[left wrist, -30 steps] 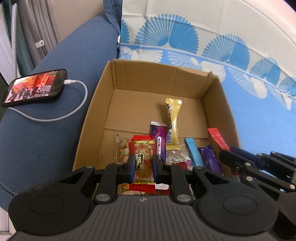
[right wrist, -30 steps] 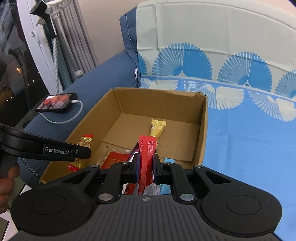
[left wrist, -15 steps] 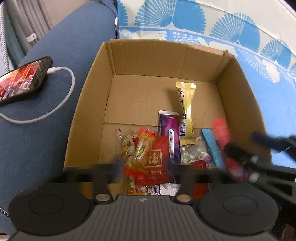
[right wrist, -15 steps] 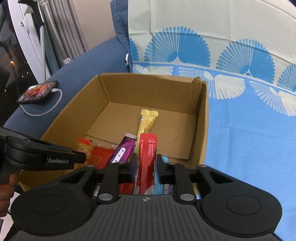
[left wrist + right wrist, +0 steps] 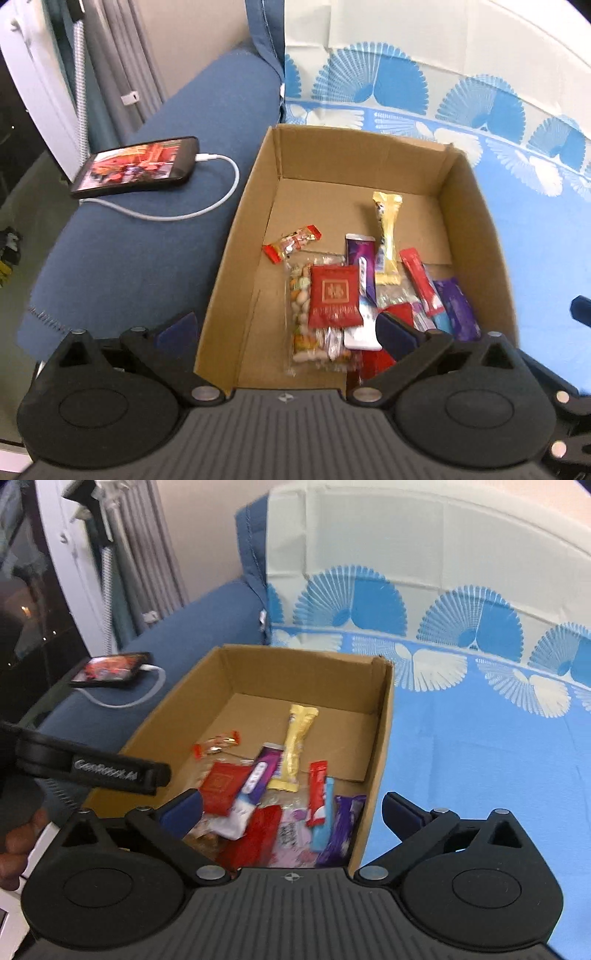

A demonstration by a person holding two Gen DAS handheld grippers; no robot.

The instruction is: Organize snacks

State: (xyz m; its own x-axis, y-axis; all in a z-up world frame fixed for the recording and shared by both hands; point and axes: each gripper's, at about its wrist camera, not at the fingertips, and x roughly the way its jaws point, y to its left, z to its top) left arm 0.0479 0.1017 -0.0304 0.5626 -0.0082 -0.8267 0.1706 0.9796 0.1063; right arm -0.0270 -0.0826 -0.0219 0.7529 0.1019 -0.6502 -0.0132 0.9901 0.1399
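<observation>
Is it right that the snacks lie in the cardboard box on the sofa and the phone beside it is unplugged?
Not quite. The left wrist view shows a white cable plugged into the phone. The snacks do lie in the cardboard box.

Setting: a home living room. Evidence: blue upholstered sofa [image 5: 147, 229] with padded armrest; seat covered by a cloth [image 5: 480, 738] printed with blue fan shapes. Phone [image 5: 136, 171] lies on the armrest, screen lit, white charging cable [image 5: 207, 206] plugged in. Curtains [image 5: 147, 554] hang by a white-framed window [image 5: 44, 627], dark outside. Cardboard box [image 5: 236, 258] of snacks sits on the seat.
</observation>
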